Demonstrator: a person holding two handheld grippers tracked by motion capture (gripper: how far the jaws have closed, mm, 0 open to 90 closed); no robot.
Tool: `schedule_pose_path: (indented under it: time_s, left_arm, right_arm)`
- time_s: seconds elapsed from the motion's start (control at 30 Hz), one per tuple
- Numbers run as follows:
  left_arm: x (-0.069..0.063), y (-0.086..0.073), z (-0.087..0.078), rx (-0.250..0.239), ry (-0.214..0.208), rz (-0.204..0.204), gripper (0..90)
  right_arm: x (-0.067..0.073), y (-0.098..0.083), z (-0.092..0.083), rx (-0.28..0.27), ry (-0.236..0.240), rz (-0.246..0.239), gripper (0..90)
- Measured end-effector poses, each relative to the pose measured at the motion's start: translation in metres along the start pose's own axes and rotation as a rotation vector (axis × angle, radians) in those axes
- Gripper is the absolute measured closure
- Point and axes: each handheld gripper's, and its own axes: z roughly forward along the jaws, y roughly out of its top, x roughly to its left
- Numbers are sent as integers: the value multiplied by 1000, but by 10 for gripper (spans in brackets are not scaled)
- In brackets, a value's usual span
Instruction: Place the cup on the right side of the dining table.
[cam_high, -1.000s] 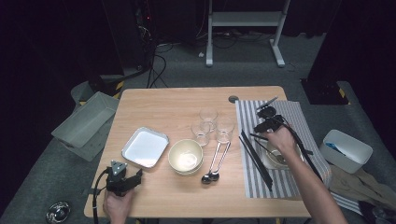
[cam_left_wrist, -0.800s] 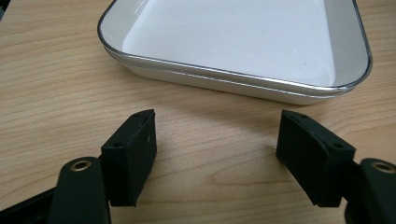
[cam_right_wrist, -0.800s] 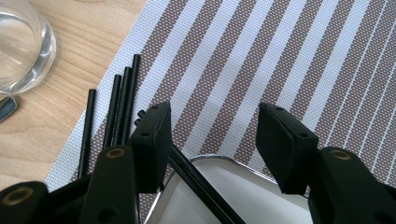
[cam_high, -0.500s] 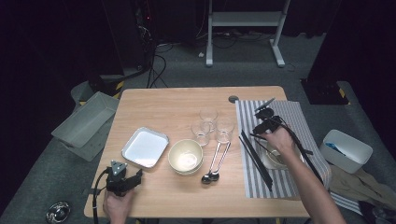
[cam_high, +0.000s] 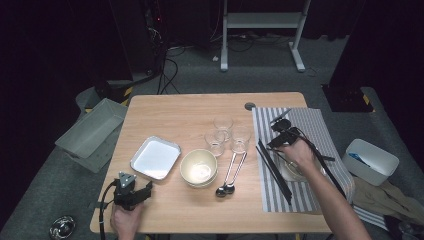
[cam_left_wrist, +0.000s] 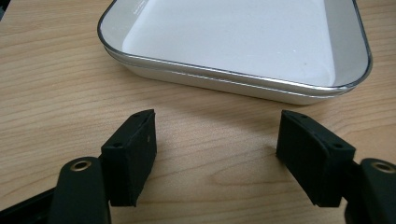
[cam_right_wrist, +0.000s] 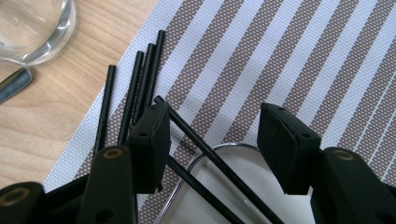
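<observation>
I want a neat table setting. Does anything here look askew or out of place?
Yes. Two black chopsticks lie slanted across the rim of the clear dish on the striped placemat, while the other chopsticks lie roughly side by side at the mat's edge.

Both forearms come up bare from the near edge, no sleeves on either. Each hand carries a black hand-held tool. The left gripper (cam_high: 131, 190) is a chunky black body topped by a small grey three-cornered plate, with a black cable looping off behind it. Up close its jaws are thick matt black blocks with small screw holes, bolted to black arms with brass-coloured bushings. The right gripper (cam_high: 280, 131) is black too, trailing a thin black cable, and has the same blocky jaws and brass-ringed holes.
</observation>
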Motion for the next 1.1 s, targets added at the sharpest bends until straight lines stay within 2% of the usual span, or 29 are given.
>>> schedule_pose_path:
  time_s: [0.4, 0.73, 1.1]
  left_arm:
    - [0, 0, 0, 0, 0, 0, 290]
    - [0, 0, 0, -2, 0, -2, 290]
    - [0, 0, 0, -2, 0, -2, 290]
  right_arm:
    - [3, -7, -4, -10, 18, -8, 442]
    - [1, -12, -7, -48, 18, 1, 440]
    - [2, -15, -5, -26, 21, -7, 439]
